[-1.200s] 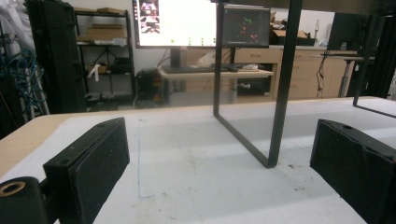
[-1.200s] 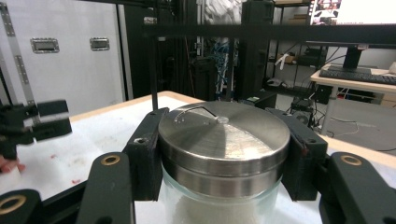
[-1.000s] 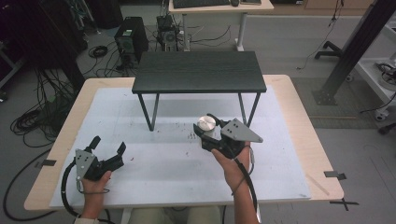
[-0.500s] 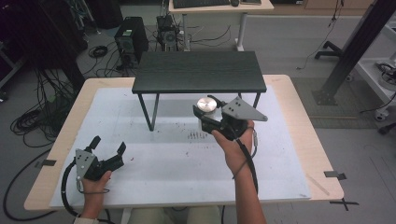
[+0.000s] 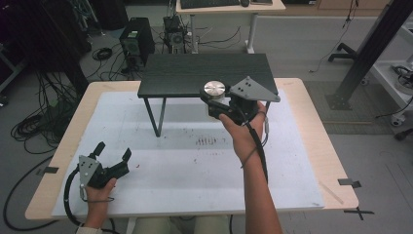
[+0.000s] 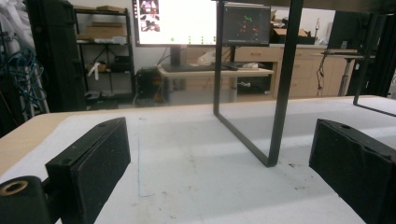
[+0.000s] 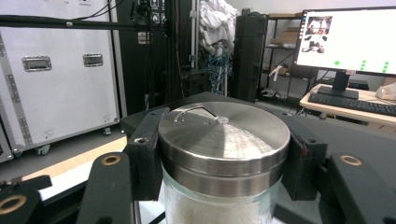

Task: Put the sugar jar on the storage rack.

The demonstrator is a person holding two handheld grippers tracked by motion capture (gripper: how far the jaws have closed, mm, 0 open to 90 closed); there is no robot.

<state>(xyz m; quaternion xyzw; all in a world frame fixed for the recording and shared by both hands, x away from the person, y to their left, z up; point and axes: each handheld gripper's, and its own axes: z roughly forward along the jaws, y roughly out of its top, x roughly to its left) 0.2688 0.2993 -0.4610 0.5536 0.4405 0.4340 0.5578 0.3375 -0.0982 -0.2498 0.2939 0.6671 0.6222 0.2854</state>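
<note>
A glass jar [image 5: 215, 92] with a steel lid and white contents hangs in the air beside the front edge of a small black shelf table [image 5: 195, 73]. My right gripper [image 5: 214, 97] is shut on it. In the right gripper view both pads clamp the jar [image 7: 224, 154] just under its lid, and the shelf's dark top lies behind it. My left gripper [image 5: 113, 156] rests low on the white mat near the front left, open, with nothing between its black pads [image 6: 100, 163].
The shelf table's thin black legs [image 6: 282, 84] stand on the white mat [image 5: 195, 161], ahead of the left gripper. The wooden table edge [image 5: 321, 141] borders the mat. Cables, computers and desks crowd the floor beyond.
My right gripper has lifted the jar from the mat up and away, to the height of the shelf top. The left gripper has stayed still.
</note>
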